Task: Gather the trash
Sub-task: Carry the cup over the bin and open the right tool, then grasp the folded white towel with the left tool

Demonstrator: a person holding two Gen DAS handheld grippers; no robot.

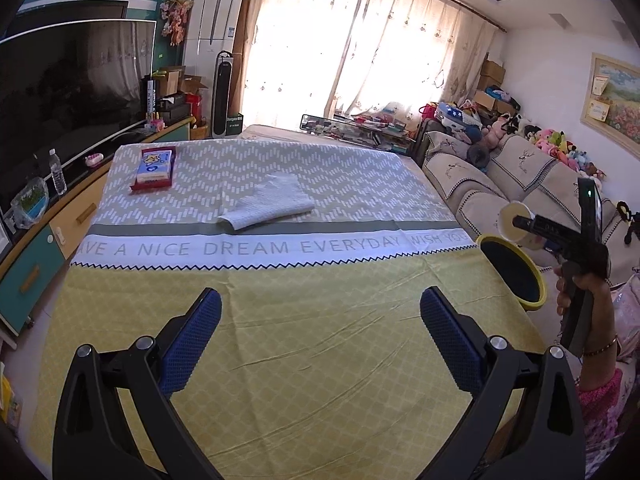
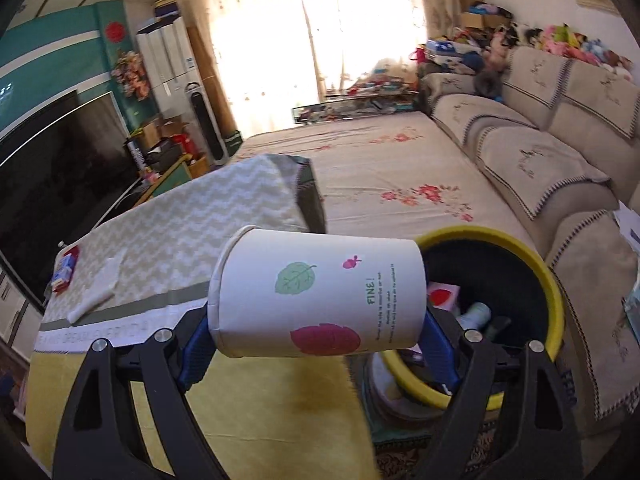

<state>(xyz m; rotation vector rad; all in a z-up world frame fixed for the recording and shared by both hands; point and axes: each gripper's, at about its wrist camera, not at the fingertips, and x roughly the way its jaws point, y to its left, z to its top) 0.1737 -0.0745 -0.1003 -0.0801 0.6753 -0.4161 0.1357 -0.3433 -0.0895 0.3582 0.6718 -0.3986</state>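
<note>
Trash we carry now is a paper cup [image 2: 320, 292], lying sideways between the pads of our right gripper [image 2: 316, 344], which clamps it beside the yellow bin [image 2: 552, 280]. Our left gripper [image 1: 320, 340] stands released above the tablecloth [image 1: 280, 320]. Further away lie a folded towel [image 1: 266, 202] and a tissue pack [image 1: 154, 170].

My left tongs [image 1: 320, 344] hang over the near tabletop [image 1: 280, 340]. Farther back lie a towel [image 1: 266, 202] and, to its left, a tissue pack [image 1: 154, 168]. My right tongs [image 2: 316, 332] carry a cup [image 2: 320, 292] sideways beside the bin [image 2: 552, 280], right of the tabletop.
</note>
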